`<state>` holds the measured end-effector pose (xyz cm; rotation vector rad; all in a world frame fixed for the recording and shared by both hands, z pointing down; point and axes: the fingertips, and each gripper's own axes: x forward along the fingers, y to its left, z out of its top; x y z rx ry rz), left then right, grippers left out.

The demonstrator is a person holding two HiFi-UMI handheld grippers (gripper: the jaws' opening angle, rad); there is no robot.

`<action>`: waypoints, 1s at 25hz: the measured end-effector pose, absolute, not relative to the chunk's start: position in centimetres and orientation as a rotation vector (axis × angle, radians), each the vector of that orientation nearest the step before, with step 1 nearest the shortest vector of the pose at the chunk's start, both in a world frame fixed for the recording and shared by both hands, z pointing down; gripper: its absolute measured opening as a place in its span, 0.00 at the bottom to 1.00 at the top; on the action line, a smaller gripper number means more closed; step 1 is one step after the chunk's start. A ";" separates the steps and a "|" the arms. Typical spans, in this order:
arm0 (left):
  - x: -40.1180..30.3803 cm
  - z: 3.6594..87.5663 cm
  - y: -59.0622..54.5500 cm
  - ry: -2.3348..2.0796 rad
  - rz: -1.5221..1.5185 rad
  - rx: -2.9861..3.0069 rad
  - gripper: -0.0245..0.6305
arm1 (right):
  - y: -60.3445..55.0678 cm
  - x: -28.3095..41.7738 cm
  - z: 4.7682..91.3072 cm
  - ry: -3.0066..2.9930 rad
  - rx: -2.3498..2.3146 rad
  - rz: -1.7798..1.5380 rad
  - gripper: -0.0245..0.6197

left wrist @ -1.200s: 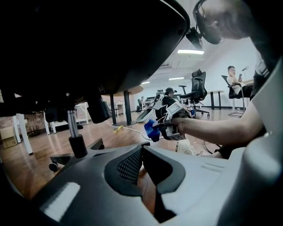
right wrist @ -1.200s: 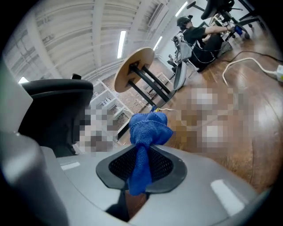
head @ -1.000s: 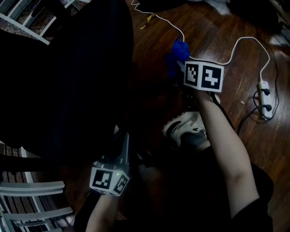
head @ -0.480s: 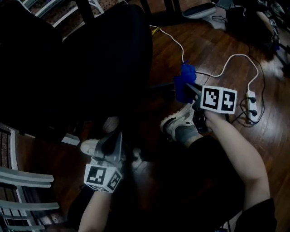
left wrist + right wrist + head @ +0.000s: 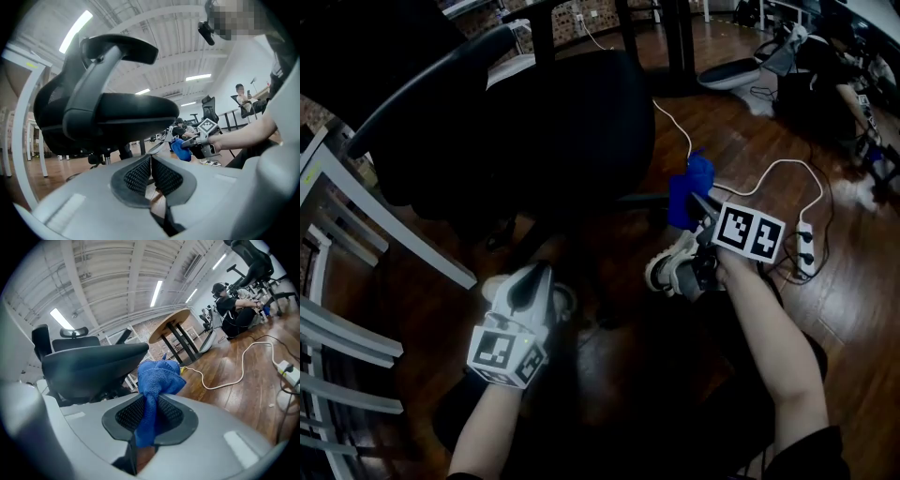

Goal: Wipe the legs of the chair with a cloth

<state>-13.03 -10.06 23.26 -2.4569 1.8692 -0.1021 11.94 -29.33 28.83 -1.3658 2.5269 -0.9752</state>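
Observation:
A black office chair (image 5: 553, 122) fills the upper middle of the head view; its seat hides most of its base, and one dark leg (image 5: 636, 200) shows low at the right. My right gripper (image 5: 701, 204) is shut on a blue cloth (image 5: 689, 190) beside that leg. In the right gripper view the cloth (image 5: 157, 380) bunches between the jaws, with the chair seat (image 5: 93, 366) beyond it. My left gripper (image 5: 530, 279) is shut and holds nothing, low in front of the chair. In its own view it (image 5: 151, 158) points under the seat (image 5: 117, 112).
The person's white shoes (image 5: 675, 267) rest on the dark wood floor between the grippers. A white cable (image 5: 769, 169) runs to a power strip (image 5: 806, 246) at the right. White metal frames (image 5: 356, 216) stand at the left. A round table (image 5: 171, 322) and seated people (image 5: 229, 301) are farther back.
The head view has tilted up, so the chair's seat and backrest now show whole. The right gripper, still shut on the cloth, has shifted slightly right along the chair base. The left stays shut.

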 end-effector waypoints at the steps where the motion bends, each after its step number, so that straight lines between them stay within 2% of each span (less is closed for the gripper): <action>1: -13.5 22.9 -9.5 1.879 -0.096 -2.447 0.05 | -28.7 11.7 28.3 2.526 -1.351 -0.967 0.18; 12: -17.4 19.7 -5.6 1.991 -0.046 -2.352 0.05 | -23.8 9.0 26.0 2.441 -1.223 -1.032 0.18; 25: -17.0 22.8 -8.1 2.030 -0.128 -2.369 0.05 | -22.9 8.6 24.7 2.472 -1.210 -0.968 0.18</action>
